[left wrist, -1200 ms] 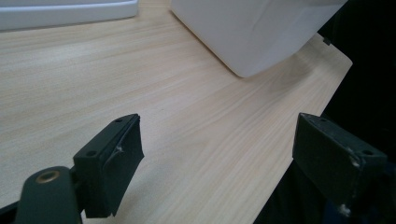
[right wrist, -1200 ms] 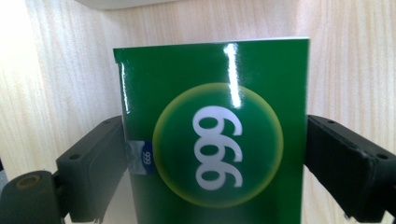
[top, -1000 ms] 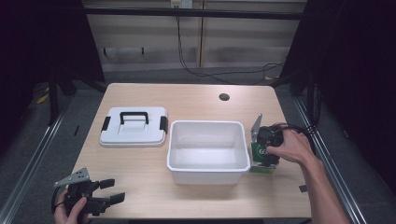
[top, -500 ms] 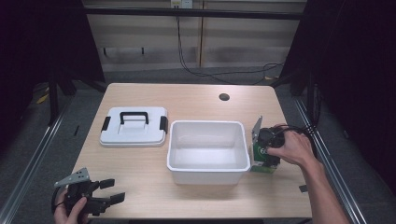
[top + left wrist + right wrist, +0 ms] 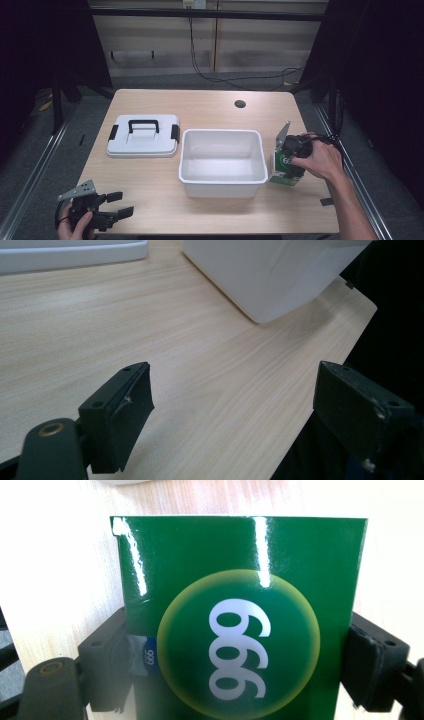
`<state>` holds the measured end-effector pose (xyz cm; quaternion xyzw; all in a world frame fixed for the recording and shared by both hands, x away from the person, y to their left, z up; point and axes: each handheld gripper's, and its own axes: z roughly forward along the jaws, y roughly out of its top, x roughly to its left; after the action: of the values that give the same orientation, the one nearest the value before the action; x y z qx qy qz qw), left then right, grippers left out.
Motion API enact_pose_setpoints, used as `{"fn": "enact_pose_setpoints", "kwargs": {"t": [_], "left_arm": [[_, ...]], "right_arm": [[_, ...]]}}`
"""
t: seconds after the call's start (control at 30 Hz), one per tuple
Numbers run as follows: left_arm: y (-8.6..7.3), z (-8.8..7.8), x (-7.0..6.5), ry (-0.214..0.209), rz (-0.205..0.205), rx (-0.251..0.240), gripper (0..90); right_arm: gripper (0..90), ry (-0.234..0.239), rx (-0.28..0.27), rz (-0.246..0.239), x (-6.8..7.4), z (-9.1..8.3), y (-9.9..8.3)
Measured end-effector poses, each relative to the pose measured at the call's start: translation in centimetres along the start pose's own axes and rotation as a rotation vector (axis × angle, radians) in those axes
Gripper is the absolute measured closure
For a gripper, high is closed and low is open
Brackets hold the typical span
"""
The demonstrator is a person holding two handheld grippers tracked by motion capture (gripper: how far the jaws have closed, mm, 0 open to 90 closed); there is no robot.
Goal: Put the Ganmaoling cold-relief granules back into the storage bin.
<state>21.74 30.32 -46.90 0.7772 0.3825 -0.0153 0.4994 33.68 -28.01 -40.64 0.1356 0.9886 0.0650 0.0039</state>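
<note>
Right claw clamped on the green box beside the bin, ready to lift.

We have the right claw [image 5: 289, 164] closed on the green box [image 5: 240, 625], a jaw pressed to each side of it; the box stands on the surface [image 5: 210, 107] at three o'clock of the white bin [image 5: 222, 184], just beside its wall. Our left claw [image 5: 245, 410] rests wide and empty at the surface's seven o'clock corner, well apart from the work. The white lid [image 5: 144, 136] lies at nine o'clock of the bin. We judge the step in hand to be the grasp, with the box not yet raised. Next we would lift it clear of the rim, carry it toward nine o'clock over the bin, and lower it inside.
</note>
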Motion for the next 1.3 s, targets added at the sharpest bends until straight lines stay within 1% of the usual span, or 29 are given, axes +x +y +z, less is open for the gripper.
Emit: {"fn": "enact_pose_setpoints", "kwargs": {"t": [0.03, 0.1, 0.13, 0.23, 0.33, 0.4, 0.47, 0.53, 0.63, 0.7, 0.73, 0.77, 0.8, 0.83, 0.87, 0.9, 0.93, 0.97, 1.0, 1.03, 1.07, 1.2, 1.27, 1.3], "left_arm": [[0.0, 0.0, 0.0, 0.000, -0.003, -0.001, 16.0], [0.0, 0.0, 0.0, 0.001, -0.005, -0.003, 16.0], [0.0, 0.0, 0.0, 0.004, -0.005, -0.004, 16.0], [0.0, 0.0, 0.0, 0.003, -0.003, -0.001, 16.0], [0.0, 0.0, 0.0, 0.002, -0.004, -0.002, 16.0], [0.0, 0.0, 0.0, 0.003, -0.006, -0.004, 16.0], [0.0, 0.0, 0.0, 0.001, -0.007, -0.002, 16.0], [0.0, 0.0, 0.0, 0.000, -0.006, -0.001, 16.0], [0.0, 0.0, 0.0, 0.003, -0.006, -0.002, 16.0], [0.0, 0.0, 0.0, 0.002, -0.006, -0.002, 16.0], [0.0, 0.0, 0.0, 0.000, -0.007, 0.000, 16.0], [0.0, 0.0, 0.0, -0.001, -0.006, 0.001, 16.0], [0.0, 0.0, 0.0, 0.001, -0.006, 0.000, 16.0], [0.0, 0.0, 0.0, 0.001, -0.007, 0.002, 16.0], [0.0, 0.0, 0.0, -0.002, -0.007, 0.003, 16.0], [0.0, 0.0, 0.0, -0.003, -0.007, 0.001, 16.0], [0.0, 0.0, 0.0, -0.003, -0.006, 0.002, 16.0], [0.0, 0.0, 0.0, -0.004, -0.005, 0.001, 16.0], [0.0, 0.0, 0.0, -0.003, -0.005, 0.001, 16.0], [0.0, 0.0, 0.0, -0.002, -0.003, 0.001, 16.0], [0.0, 0.0, 0.0, 0.000, -0.001, 0.000, 16.0], [0.0, 0.0, 0.0, 0.000, -0.004, -0.001, 16.0], [0.0, 0.0, -0.1, 0.001, -0.009, -0.003, 16.0], [0.0, 0.0, 0.0, 0.002, -0.003, 0.000, 16.0]], "right_arm": [[15.5, -0.005, 0.001, 0.025, 0.2, -0.2, -0.1], [15.6, -0.006, -0.015, 0.022, 0.2, -0.4, -0.4], [15.6, -0.003, -0.017, 0.030, 0.2, -0.5, -0.5], [15.6, -0.001, -0.033, 0.035, 0.4, -0.9, -0.8], [15.6, -0.002, -0.072, 0.052, 0.5, -1.2, -1.2], [15.6, 0.001, -0.107, 0.076, 0.6, -1.5, -1.6], [15.7, -0.006, -0.137, 0.089, 0.7, -1.7, -1.9], [15.7, -0.004, -0.152, 0.102, 0.8, -2.1, -2.1], [15.8, -0.006, -0.168, 0.108, 1.0, -2.5, -2.4], [15.8, -0.012, -0.190, 0.110, 1.1, -2.8, -2.7], [15.7, -0.015, -0.196, 0.123, 1.2, -3.0, -2.8], [15.8, -0.019, -0.203, 0.122, 1.3, -3.2, -2.9], [15.8, -0.026, -0.212, 0.111, 1.3, -3.2, -3.0], [15.8, -0.024, -0.217, 0.121, 1.4, -3.3, -3.1], [15.8, -0.027, -0.224, 0.110, 1.4, -3.4, -3.2], [15.8, -0.028, -0.222, 0.125, 1.6, -3.5, -3.3], [15.8, -0.034, -0.230, 0.114, 1.6, -3.6, -3.5], [15.8, -0.032, -0.238, 0.124, 1.7, -3.7, -3.6], [15.8, -0.039, -0.251, 0.111, 1.7, -3.8, -3.7], [15.8, -0.034, -0.256, 0.109, 1.8, -3.9, -3.8], [15.8, -0.038, -0.266, 0.103, 1.9, -3.9, -3.9], [15.8, -0.053, -0.318, 0.110, 2.2, -4.3, -4.5], [15.8, -0.059, -0.340, 0.119, 2.3, -4.5, -4.9], [15.8, -0.058, -0.351, 0.122, 2.3, -4.6, -5.0]]}}
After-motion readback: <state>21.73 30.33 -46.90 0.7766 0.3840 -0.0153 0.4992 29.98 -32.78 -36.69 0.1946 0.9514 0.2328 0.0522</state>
